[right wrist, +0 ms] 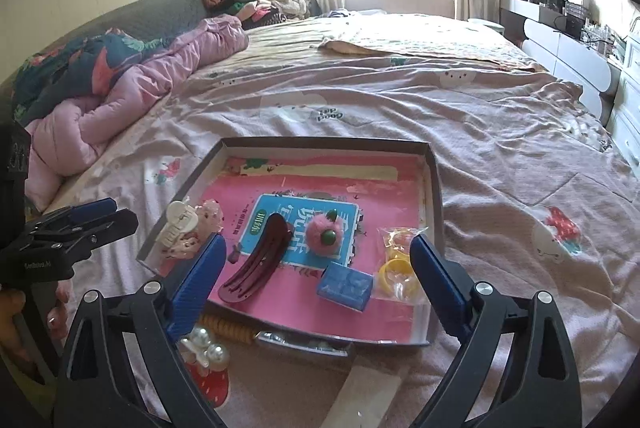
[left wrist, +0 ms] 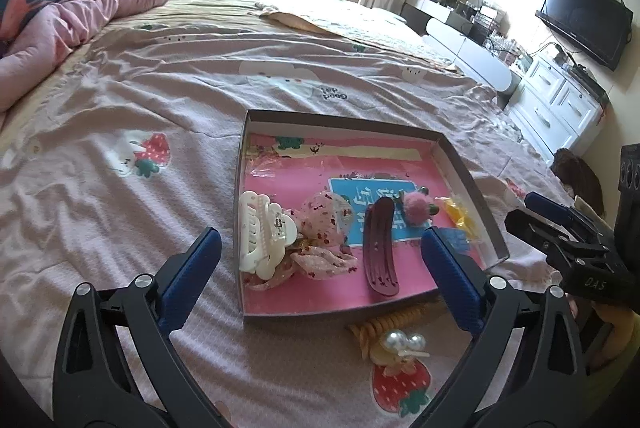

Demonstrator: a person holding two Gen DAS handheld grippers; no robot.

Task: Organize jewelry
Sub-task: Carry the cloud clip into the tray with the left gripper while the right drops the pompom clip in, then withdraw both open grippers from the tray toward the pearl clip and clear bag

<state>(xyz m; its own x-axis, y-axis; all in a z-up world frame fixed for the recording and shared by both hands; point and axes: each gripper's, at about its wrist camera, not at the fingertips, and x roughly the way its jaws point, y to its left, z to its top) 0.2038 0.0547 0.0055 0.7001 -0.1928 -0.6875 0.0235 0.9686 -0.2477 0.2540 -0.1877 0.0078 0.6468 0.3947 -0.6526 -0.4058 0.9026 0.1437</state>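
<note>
I'm holding the left gripper (left wrist: 320,260) and right gripper (right wrist: 318,262) wide open and empty over the tray's (right wrist: 436,188) near edge, claw clip (left wrist: 264,232) lying at its near-left corner, barrette (right wrist: 260,264) mid-tray, pearl clip (left wrist: 402,344) sitting on the bed (left wrist: 140,100) just outside the near edge.

Glossy plastic maroon clip (right wrist: 256,260), fuzzy pink pompom (right wrist: 322,234), wrinkled cloth bedsheet (left wrist: 140,100).
</note>
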